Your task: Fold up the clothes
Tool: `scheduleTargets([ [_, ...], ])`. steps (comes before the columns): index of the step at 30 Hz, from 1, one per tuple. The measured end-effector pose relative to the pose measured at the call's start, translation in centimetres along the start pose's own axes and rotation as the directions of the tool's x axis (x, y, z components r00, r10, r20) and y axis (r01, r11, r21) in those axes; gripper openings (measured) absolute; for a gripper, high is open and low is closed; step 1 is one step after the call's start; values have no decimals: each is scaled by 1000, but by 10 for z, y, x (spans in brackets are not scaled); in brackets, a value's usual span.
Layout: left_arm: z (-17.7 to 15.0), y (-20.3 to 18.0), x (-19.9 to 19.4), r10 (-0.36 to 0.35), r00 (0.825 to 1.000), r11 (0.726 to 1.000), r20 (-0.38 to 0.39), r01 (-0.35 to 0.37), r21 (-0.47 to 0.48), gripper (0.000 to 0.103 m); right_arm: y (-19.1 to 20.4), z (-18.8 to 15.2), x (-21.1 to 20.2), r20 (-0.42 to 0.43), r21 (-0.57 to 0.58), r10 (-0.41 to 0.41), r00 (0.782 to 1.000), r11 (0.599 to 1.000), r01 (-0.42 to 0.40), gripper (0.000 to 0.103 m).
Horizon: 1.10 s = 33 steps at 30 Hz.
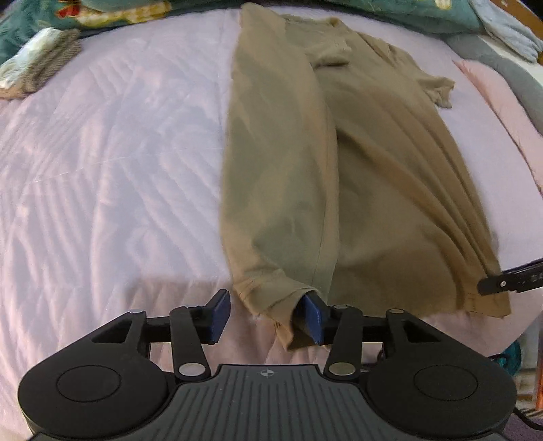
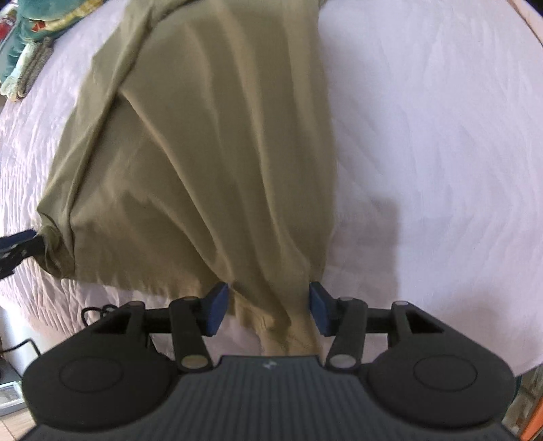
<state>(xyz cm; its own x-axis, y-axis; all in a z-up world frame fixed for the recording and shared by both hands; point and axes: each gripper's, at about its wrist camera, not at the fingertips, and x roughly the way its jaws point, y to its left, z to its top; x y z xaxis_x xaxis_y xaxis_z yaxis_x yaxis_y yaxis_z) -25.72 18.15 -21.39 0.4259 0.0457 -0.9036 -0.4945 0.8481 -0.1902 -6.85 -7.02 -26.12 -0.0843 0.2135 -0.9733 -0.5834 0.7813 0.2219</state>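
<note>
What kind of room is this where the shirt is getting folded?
Probably a bedroom. The tan shirt lies spread on a pale pink quilted bedspread, a green stuffed toy sits at its far edge, and a folded grey blanket lies near the other far corner.

the shirt (image 2: 190, 163) runs past the right wrist view's top edge, its collar end cut off. the left hand-held gripper (image 2: 15, 251) shows only as a tip at that view's left edge.

I see a khaki shirt (image 1: 356, 176) of thin, matt woven cloth, softly creased. It lies on my bed's quilted pale-pink cover (image 1: 112, 163), stitched and faintly sheeny. My tongs (image 1: 268, 313) are matt black plastic with blue pads (image 1: 314, 317).
</note>
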Motion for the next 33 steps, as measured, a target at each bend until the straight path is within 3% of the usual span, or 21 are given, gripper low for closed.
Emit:
scheduleTargets([
  [3,1,4,-8,20,999,998,43,-18,-55,59,-1,-3,2,-4,11,-9,1000,1000,9,53],
  [5,6,5,-4,38,998,996,53,-33,-84,60,-2,-4,5,-9,27,-15,1000,1000,15,54],
  [13,7,-6,52,69,994,994,-79,-75,-79,64,9,-1,16,-1,7,-51,999,999,51,60],
  [17,5,-9,50,74,992,990,-104,-85,-111,63,9,-4,23,-6,6,-59,998,998,59,60],
  [18,3,-9,49,68,991,990,-111,-81,-118,58,9,-6,23,-4,2,-57,998,998,57,58],
  [19,1,-9,48,62,991,989,-119,-77,-125,48,10,-7,23,-6,-4,-53,999,999,53,54],
  [21,-3,-7,46,40,989,988,-142,-61,-144,31,8,-10,22,-21,-13,-45,999,999,45,15],
  [22,-4,-5,45,17,988,986,-155,-42,-160,15,5,-11,23,-43,-6,-26,999,1000,26,5],
  [24,-7,-4,42,-20,982,987,-187,-11,-163,10,2,-13,19,-58,-3,4,998,1000,-4,5],
  [26,-11,-6,44,-12,971,993,-238,-16,-116,9,3,-13,14,-63,-43,0,998,999,-2,5],
  [29,-18,-3,50,16,935,992,-354,-59,-110,9,2,-14,15,-80,-54,22,997,998,-26,6],
  [31,-12,-6,34,62,942,991,-329,-96,-90,17,0,-7,13,-105,-23,68,992,997,-71,9],
  [33,2,-10,14,107,953,988,-283,-133,-75,27,-14,0,0,-97,40,120,988,992,-117,20],
])
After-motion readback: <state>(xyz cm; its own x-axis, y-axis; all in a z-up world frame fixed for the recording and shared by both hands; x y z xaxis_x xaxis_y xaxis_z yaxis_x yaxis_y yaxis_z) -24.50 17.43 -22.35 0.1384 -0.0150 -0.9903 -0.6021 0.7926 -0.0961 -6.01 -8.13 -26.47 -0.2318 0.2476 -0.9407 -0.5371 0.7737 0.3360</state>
